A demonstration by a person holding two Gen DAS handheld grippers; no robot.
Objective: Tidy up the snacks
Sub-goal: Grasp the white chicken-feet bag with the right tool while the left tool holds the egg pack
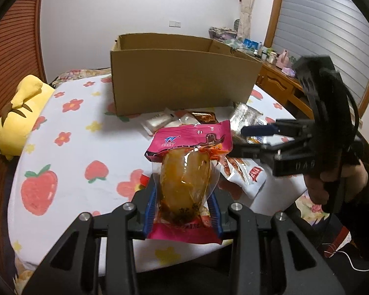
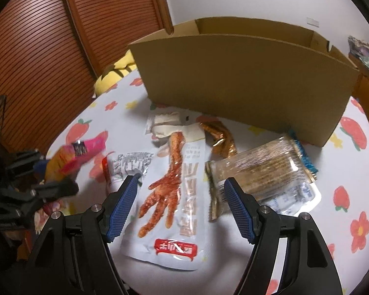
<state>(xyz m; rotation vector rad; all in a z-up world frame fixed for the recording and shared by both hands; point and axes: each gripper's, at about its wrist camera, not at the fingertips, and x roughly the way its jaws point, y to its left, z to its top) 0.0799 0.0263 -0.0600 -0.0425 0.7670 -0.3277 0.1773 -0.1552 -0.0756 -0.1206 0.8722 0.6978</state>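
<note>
Pink at both ends and clear in the middle, the pouch (image 1: 187, 172) is showing an orange-brown snack; the left gripper (image 1: 183, 206) is pinching it upright, raised before the box (image 1: 182, 78). The right gripper (image 2: 182, 204) is hanging spread over the chicken-foot pack (image 2: 169, 196), nearer than the box.

Pink-ended clear snack pouch (image 1: 188, 172) with orange contents stands upright, raised off the surface. White chicken-foot packet (image 2: 174, 196) lies flat, lengthwise. Clear cracker pack (image 2: 263, 174) lies just right of it. Open cardboard box (image 2: 246, 81) stands upright behind them, with small packets (image 2: 167, 123) at its base.
</note>
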